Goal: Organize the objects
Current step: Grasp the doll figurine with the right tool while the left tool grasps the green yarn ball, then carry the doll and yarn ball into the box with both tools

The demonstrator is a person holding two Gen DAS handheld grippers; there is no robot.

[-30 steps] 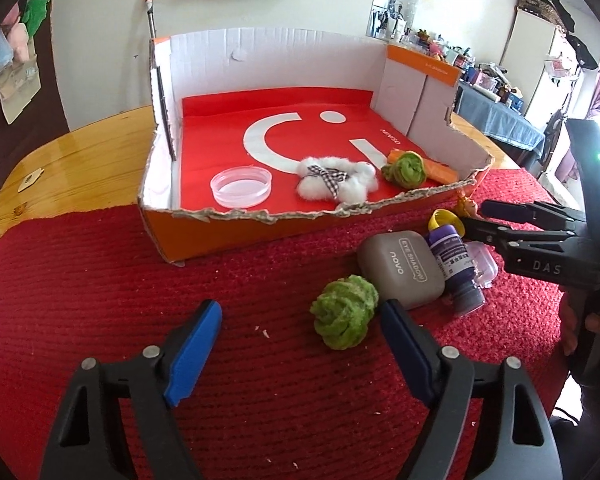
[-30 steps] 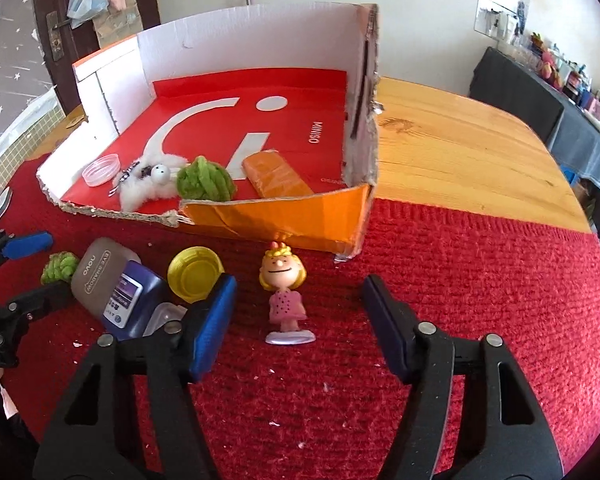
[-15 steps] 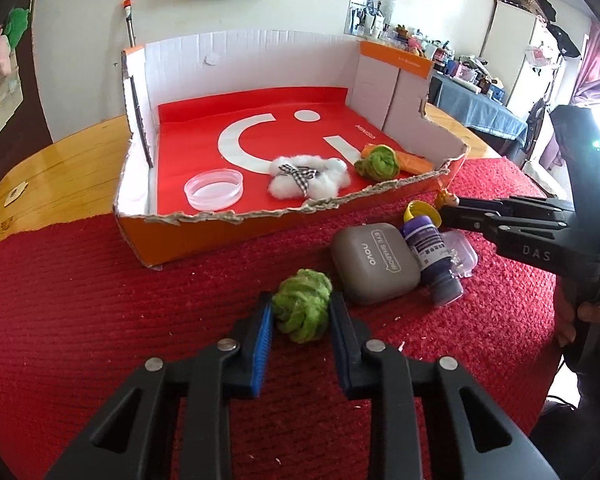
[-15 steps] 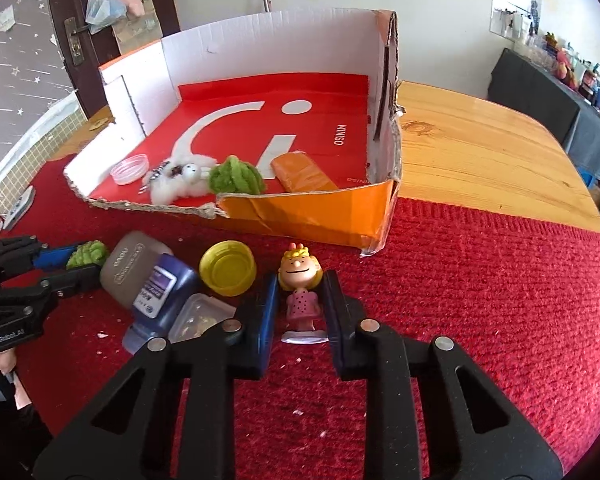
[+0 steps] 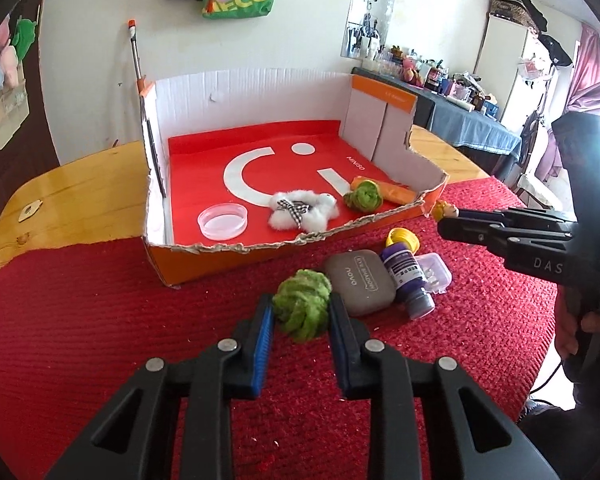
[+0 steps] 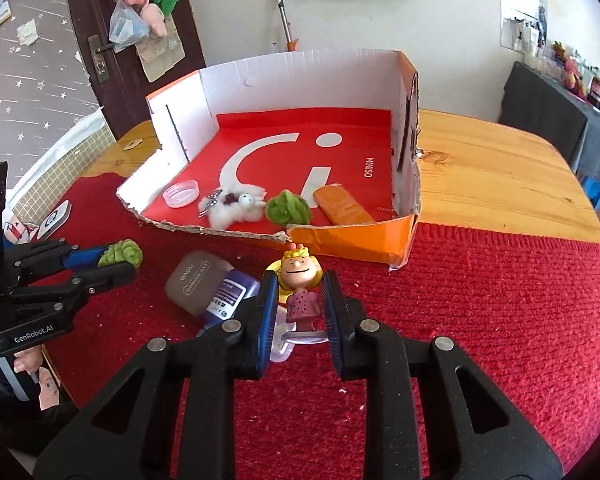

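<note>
Two things are gripped at once, one in each tool, so that both can be carried to the cardboard box [image 5: 220, 256] in a single trip. The left gripper [image 5: 300, 316] is closed on the green yarn ball [image 5: 303, 310], the soft knot squeezed between the blue pads of its fingers, over the red cloth [image 5: 80, 320] that covers the near part of the worktop [image 5: 80, 192], just in front of the box's torn front wall. The right gripper [image 6: 299, 306] is closed on the small figurine [image 6: 300, 288], clamped at the body so that the head stands upright above the fingers; whether its round base is clear of the cloth cannot be told for certain from this view. The box's front wall is cut low, presumably so that things can be passed in over it, and inside, close to that front edge, a clear round lid [image 5: 223, 222], a white fluffy toy [image 5: 302, 213], a second green yarn ball [image 5: 363, 196] and an orange block [image 5: 396, 193] are already laid in a rough row. Left on the cloth between the grippers, near the box's front right corner, are a grey eye-shadow case [image 5: 358, 282], a purple bottle [image 5: 406, 276], a small clear plastic box [image 5: 434, 276] and a yellow cap [image 5: 402, 236], bunched together and touching; these are judged to be still waiting their turn.
</note>
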